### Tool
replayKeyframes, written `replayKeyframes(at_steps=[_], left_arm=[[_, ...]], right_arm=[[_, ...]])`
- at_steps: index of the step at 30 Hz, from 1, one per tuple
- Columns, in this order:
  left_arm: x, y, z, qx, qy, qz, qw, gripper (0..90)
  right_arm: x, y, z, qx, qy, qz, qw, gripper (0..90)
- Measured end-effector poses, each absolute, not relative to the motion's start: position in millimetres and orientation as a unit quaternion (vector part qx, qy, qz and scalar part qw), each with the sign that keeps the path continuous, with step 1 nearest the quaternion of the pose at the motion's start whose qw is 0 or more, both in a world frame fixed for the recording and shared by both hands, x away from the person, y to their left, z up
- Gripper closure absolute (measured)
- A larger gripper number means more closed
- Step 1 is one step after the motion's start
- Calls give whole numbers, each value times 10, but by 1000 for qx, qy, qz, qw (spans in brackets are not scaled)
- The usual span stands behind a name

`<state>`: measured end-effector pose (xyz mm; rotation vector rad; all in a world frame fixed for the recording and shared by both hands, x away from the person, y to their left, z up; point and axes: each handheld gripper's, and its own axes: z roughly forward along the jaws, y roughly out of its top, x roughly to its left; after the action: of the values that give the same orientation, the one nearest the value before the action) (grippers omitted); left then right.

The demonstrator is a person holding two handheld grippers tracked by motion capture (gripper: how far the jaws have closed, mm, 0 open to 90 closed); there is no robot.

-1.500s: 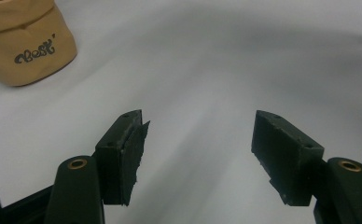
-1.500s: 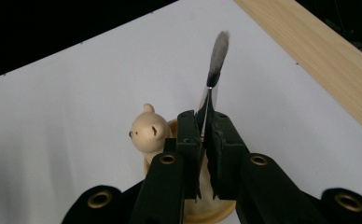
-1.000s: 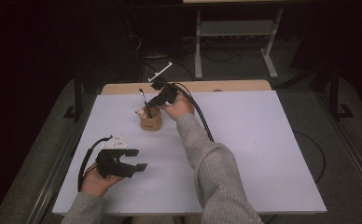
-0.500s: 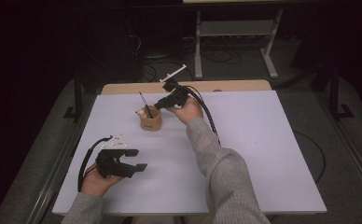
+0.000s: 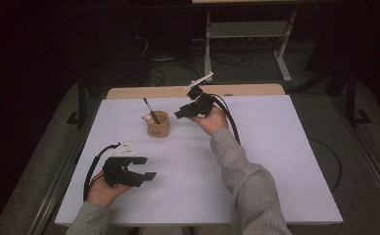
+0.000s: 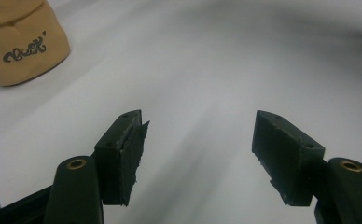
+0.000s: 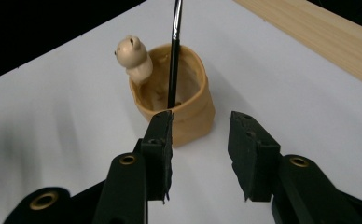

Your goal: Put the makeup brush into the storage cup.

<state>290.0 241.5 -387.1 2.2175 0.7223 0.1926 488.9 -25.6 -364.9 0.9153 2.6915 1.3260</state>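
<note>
Two jaws of your right gripper (image 5: 181, 113) had just been opening, nothing between them, right of the cup (image 5: 158, 124) holding the pen (image 5: 151, 110). You backed off level, avoiding the pen. Your left gripper (image 5: 148, 168) stood spread, near-left.

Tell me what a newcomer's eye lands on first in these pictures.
First comes the tan cup standing alone on the far left-centre of the white table, with a small bear figure on its rim and a black pen leaning inside it. Next is the right gripper just right of the cup, jaws apart with nothing between them after having just been opening. The left gripper rests open near the table's front left.
</note>
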Motion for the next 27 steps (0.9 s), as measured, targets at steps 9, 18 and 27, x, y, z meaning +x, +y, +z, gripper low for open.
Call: replayKeyframes(at_steps=[9,18,27], left_arm=[[2898,2404,-3876,871,284,70,395,333],[2895,2388,-3883,869,289,68,397,331],[2896,2380,-3888,867,291,69,398,321]], right_arm=[[4827,-458,-3653,305,844,441,-5,564],[4756,-615,-3655,309,841,444,-3,556],[4654,-716,-3653,302,847,438,3,539]])
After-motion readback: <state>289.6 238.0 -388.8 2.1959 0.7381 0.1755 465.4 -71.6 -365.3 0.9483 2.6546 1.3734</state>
